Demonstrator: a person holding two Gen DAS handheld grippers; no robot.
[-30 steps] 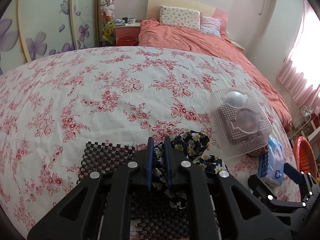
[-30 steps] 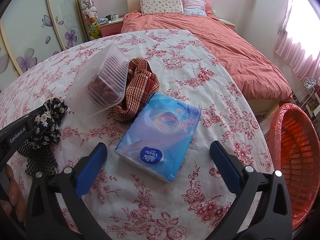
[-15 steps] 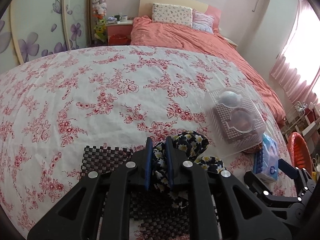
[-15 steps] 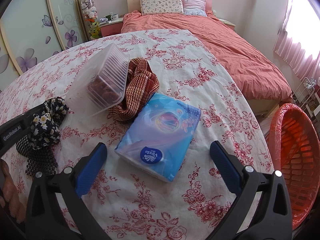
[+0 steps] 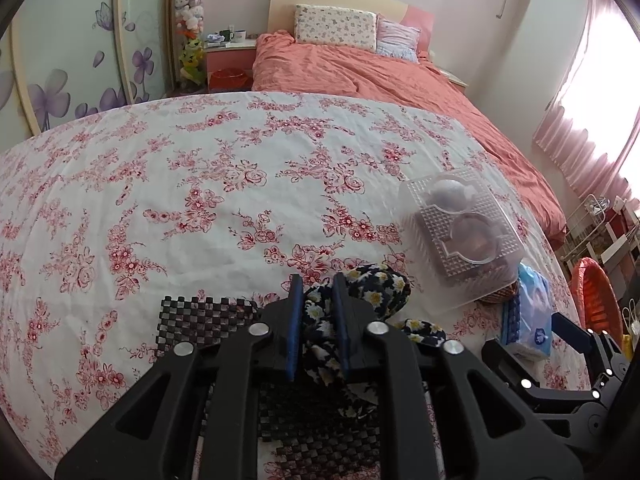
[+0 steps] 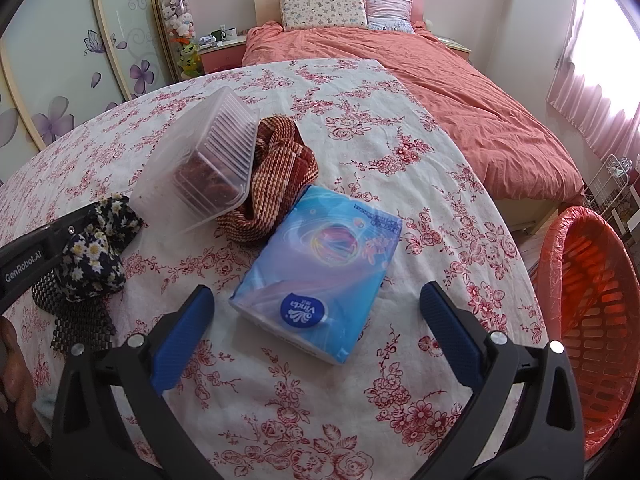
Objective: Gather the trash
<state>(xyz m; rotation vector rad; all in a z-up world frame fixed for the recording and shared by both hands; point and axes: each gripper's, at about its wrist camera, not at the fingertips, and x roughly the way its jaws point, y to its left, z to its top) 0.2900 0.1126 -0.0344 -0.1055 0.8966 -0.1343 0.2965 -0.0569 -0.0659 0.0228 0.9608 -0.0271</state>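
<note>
A dark floral cloth [image 5: 376, 288] lies bunched on a black checkered mat [image 5: 200, 316] near the table's front. My left gripper [image 5: 316, 280] has its jaws opening, with a fold of that cloth filling the narrow gap and touching both pads. The right wrist view shows the floral cloth [image 6: 92, 268] beside the left gripper's finger [image 6: 60, 240]. My right gripper [image 6: 316, 290] stands wide open just above a blue tissue pack [image 6: 320, 264], one finger on either side and neither touching it. A clear plastic container [image 6: 204, 164] leans on a red striped cloth [image 6: 280, 172].
An orange slatted basket [image 6: 588, 300] stands beside the table at the right. The round table [image 6: 400, 140] carries a white cloth with red flowers. A bed with a salmon cover lies behind it. A person's hand [image 6: 12, 360] shows at the left edge.
The left gripper's jaws have spread a little around the floral cloth. The right gripper and the tissue pack have kept still.
</note>
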